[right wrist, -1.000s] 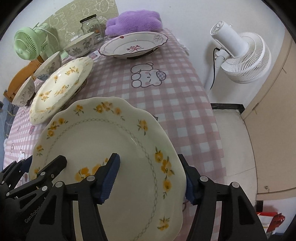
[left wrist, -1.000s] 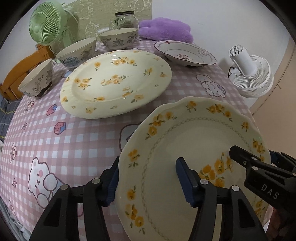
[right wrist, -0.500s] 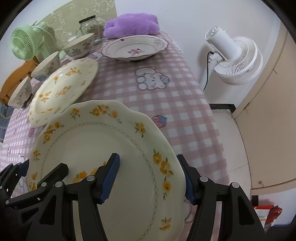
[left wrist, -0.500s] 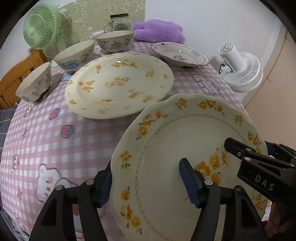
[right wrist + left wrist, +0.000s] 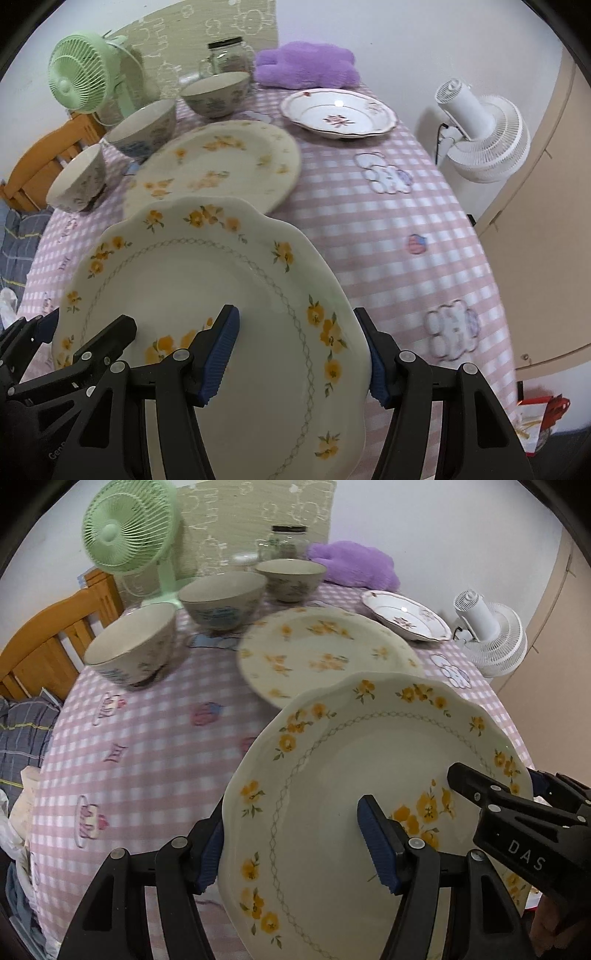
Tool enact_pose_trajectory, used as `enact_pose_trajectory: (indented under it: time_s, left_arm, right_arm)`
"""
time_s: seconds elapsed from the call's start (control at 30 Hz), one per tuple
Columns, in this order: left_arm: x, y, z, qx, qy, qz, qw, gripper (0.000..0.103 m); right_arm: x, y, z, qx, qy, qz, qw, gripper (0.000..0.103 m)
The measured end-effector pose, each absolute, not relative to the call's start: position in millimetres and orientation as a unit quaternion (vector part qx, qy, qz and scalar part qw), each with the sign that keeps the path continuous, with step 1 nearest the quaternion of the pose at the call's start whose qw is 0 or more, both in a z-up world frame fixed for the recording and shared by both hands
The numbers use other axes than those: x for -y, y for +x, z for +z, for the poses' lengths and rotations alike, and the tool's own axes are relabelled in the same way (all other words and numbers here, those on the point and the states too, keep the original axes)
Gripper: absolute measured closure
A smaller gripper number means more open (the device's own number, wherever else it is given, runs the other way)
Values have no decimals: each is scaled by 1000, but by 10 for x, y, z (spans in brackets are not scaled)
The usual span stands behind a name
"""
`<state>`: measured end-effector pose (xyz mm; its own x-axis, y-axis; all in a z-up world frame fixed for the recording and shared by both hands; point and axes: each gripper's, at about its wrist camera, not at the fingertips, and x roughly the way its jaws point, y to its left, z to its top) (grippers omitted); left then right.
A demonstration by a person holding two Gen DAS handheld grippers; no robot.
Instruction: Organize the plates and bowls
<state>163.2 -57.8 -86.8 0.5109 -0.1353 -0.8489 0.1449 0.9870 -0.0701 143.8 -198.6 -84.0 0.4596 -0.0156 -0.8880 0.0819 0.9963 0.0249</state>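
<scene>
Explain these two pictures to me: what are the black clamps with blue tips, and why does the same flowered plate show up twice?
No robot here: a person holds a two-finger gripper in each hand, each with a fisheye camera looking along its fingers. The left gripper and the right gripper straddle opposite rims of one scalloped plate, carrying it above a pink checked tablecloth. So both cameras see it. On the cloth lie a larger yellow-flowered plate, a white red-flowered dish and three bowls.
</scene>
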Motion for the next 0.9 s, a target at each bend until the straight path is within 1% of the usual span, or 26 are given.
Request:
enact_pose_trajectory:
  time_s: [0.5, 0.6, 0.77, 0.9]
  left_arm:
    - [-517, 1667, -1003, -501, 8, -64, 863, 36]
    - [-646, 1682, -1045, -506, 7, -61, 860, 36]
    - [-715, 1695, -1111, -510, 35, -60, 857, 36]
    - [-840, 1749, -1196, -523, 31, -59, 850, 36]
  right_arm:
    - [877, 1516, -1026, -527, 35, -11, 849, 38]
    - [735, 1526, -1062, -531, 35, -9, 847, 38]
    - [566, 1550, -1139, -536, 30, -18, 843, 38]
    - [496, 1591, -1223, -546, 37, -20, 837, 38]
